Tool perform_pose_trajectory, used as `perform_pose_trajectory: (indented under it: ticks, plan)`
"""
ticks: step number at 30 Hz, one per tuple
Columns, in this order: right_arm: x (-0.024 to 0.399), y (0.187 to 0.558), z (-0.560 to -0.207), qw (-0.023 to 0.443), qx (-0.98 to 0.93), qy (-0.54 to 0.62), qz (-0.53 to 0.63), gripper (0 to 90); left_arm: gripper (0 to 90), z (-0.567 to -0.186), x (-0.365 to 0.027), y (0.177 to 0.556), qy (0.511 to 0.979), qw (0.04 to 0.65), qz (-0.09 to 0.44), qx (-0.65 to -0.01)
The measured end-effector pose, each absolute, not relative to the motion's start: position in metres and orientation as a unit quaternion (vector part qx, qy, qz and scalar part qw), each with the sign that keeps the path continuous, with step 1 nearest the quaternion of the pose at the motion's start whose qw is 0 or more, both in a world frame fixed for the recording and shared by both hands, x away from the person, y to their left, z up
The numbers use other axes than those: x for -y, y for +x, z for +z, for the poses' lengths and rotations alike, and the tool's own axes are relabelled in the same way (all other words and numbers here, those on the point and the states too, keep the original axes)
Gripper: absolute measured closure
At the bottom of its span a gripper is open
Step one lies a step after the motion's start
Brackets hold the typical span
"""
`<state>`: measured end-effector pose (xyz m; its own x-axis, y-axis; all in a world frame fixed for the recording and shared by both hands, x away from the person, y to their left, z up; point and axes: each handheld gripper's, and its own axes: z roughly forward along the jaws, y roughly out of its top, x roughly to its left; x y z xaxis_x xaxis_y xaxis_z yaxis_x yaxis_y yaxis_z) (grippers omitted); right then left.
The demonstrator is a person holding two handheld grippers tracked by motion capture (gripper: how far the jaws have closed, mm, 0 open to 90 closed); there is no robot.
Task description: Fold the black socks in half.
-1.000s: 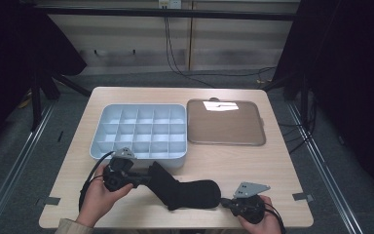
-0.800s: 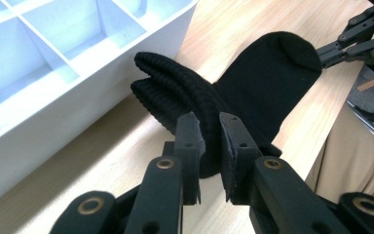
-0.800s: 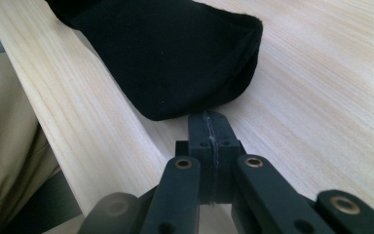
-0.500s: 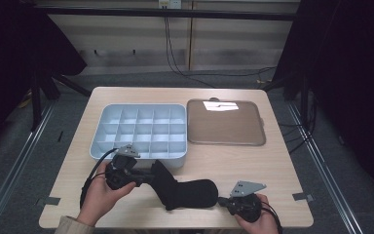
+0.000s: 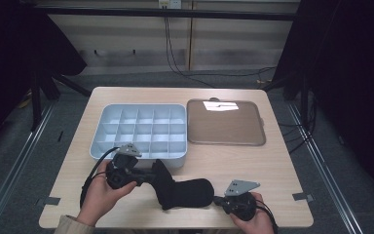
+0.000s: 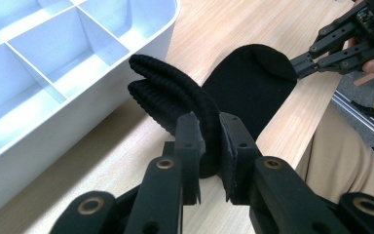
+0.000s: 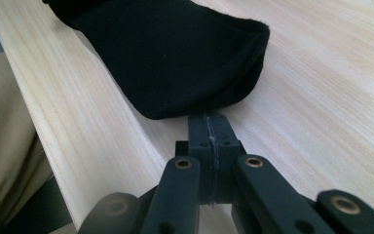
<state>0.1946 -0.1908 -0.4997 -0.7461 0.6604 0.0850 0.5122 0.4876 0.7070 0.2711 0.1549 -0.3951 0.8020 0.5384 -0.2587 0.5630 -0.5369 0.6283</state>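
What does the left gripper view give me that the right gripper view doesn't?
Left gripper view: the left tongs shut on the ribbed cuff of the black sock, the white divided tray beside it, and the right tongs at the toe. Right gripper view: those tongs pressed shut at the toe edge. Both share the sock and the wooden table.

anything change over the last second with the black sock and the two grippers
Hardly anything. The right gripper drew slightly nearer the table's front edge, jaws shut at the toe of the black knitted sock. The left gripper stays clamped on the sock's ribbed cuff. The sock, the white compartmented plastic tray and the brown flat lid lie as before.
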Motion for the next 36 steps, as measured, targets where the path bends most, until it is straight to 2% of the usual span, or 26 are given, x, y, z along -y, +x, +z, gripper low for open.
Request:
perform_pose_trajectory:
  ticks: [26, 36]
  plan:
    - [0.191, 0.211, -0.500, 0.126, -0.850, 0.359, 0.363, 90.0, 79.4, -0.390, -0.147, 0.274, 0.884, 0.354, -0.022, -0.305]
    - [0.182, 0.213, -0.500, 0.120, -0.853, 0.351, 0.366, 90.0, 79.4, -0.387, -0.141, 0.273, 0.885, 0.354, -0.022, -0.301]
